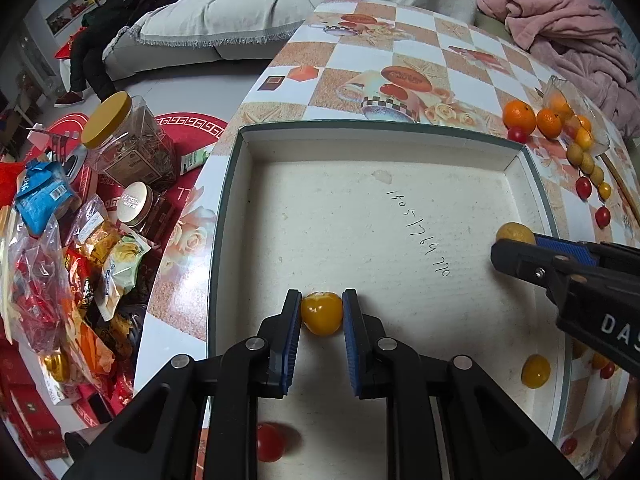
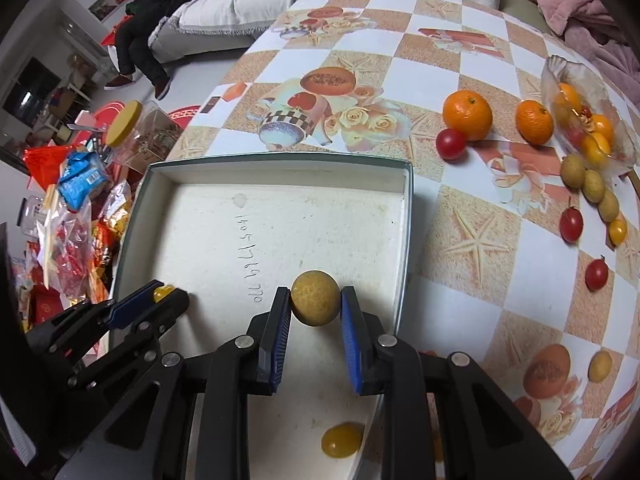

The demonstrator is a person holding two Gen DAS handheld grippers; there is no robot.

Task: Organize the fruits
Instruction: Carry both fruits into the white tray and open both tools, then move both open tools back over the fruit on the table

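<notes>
A shallow white box (image 1: 380,130) with a dark green rim lies on the patterned table. My left gripper (image 1: 322,300) is shut on a yellow cherry tomato (image 1: 322,316) over the box's near left part. My right gripper (image 2: 315,292) is shut on a round tan fruit (image 2: 315,300) over the box's right side, close to its wall. Each gripper shows in the other view: the right gripper (image 1: 516,242) with the tan fruit (image 1: 514,232), the left gripper (image 2: 172,294) with the yellow tomato (image 2: 163,291). A loose yellow tomato (image 2: 342,440) and a red tomato (image 1: 270,442) lie in the box.
Right of the box lie two oranges (image 2: 467,115), several red cherry tomatoes (image 2: 451,143) and tan fruits (image 2: 573,170), beside a tilted glass bowl (image 2: 560,76) holding more fruit. Jars and snack packets (image 1: 100,240) crowd the left. A person (image 1: 108,20) sits on the sofa behind.
</notes>
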